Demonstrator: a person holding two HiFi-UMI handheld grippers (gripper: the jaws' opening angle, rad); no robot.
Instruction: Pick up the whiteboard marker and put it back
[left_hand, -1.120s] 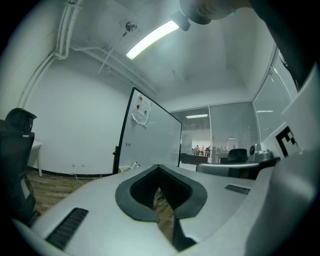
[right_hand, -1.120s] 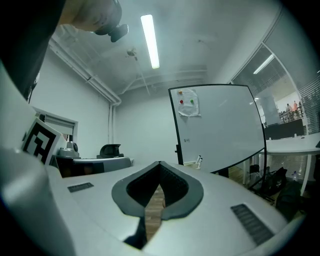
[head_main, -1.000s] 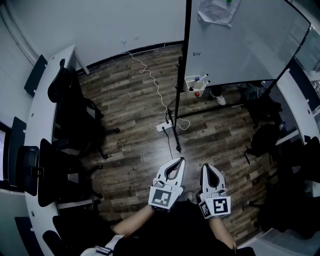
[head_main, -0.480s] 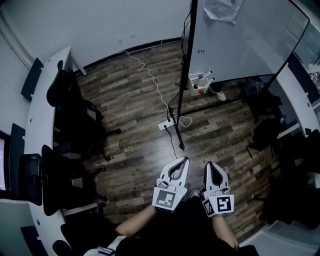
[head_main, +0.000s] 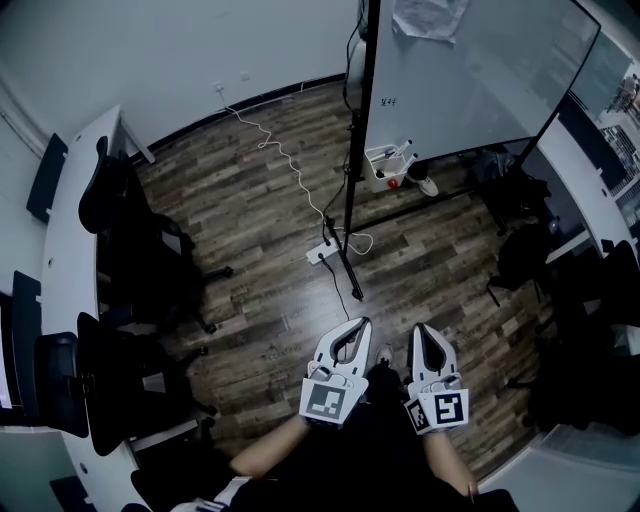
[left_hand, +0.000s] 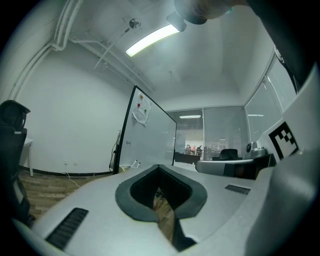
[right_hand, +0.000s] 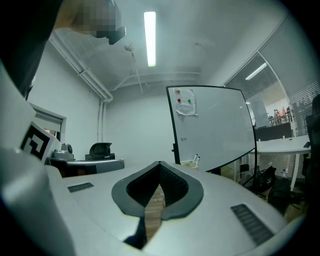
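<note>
The whiteboard (head_main: 470, 80) stands on a black frame at the far side of the wooden floor. A small white tray (head_main: 383, 166) hangs at its lower left corner, with whiteboard markers (head_main: 404, 151) sticking out of it. My left gripper (head_main: 362, 322) and right gripper (head_main: 419, 328) are held side by side low in the head view, far short of the board, both shut and empty. In the left gripper view, the board (left_hand: 150, 140) lies ahead beyond my left gripper (left_hand: 159, 166). The right gripper view shows the markers (right_hand: 196, 159) just past my right gripper (right_hand: 160, 163).
Black office chairs (head_main: 130, 210) stand along a curved white desk (head_main: 65, 230) at the left. A power strip with cables (head_main: 322, 250) lies on the floor by the board's stand foot (head_main: 350, 275). Dark chairs and bags (head_main: 520, 260) crowd the right side.
Both grippers stay shut and side by side. The head view has swung a little, so the board, tray and floor cable sit slightly further left than half a second ago.
</note>
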